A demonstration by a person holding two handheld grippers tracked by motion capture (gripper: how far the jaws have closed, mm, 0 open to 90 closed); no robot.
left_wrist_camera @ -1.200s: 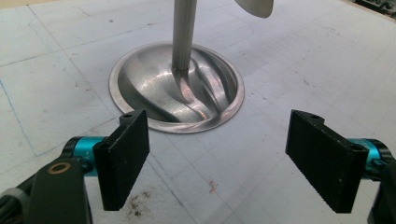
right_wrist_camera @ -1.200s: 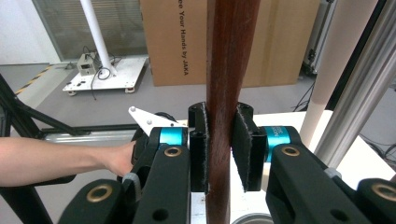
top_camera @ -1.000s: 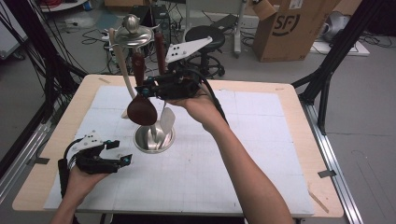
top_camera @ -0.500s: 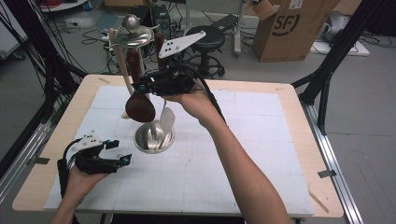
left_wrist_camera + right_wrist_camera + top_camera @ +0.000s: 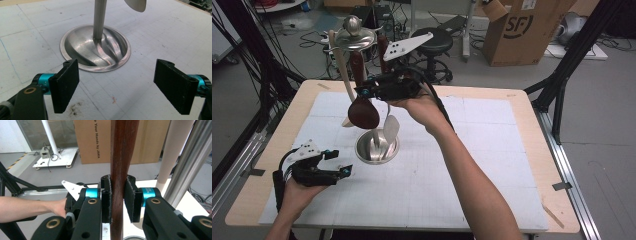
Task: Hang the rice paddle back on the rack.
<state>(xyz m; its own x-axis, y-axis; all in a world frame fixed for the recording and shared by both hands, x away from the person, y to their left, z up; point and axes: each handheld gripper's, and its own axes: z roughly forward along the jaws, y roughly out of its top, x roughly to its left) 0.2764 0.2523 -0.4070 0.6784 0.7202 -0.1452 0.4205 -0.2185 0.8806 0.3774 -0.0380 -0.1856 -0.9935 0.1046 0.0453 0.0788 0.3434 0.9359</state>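
A steel utensil stand has a round base (image 5: 362,150) on the white mat and a domed top (image 5: 355,36). My right gripper (image 5: 362,91) is shut on the handle of a dark wooden spoon (image 5: 363,114), whose bowl hangs beside the pole. In the right gripper view the pads (image 5: 130,195) clamp the brown handle (image 5: 123,145), with the pole (image 5: 187,162) and a cream handle (image 5: 175,147) to the right. A cream utensil (image 5: 341,65) and a steel spatula (image 5: 390,131) hang from the stand. My left gripper (image 5: 343,171) rests open near the table's front left, facing the base (image 5: 82,50), its jaws wide apart (image 5: 122,87).
The white gridded mat (image 5: 492,165) covers a wooden table (image 5: 532,130). Behind the table stand a cardboard box (image 5: 522,30), a black stool (image 5: 439,37) and loose cables. Black frame legs (image 5: 562,75) rise at the right.
The grey plate on my right gripper has swung a little up and to the left. The spoon and the left gripper have stayed put.
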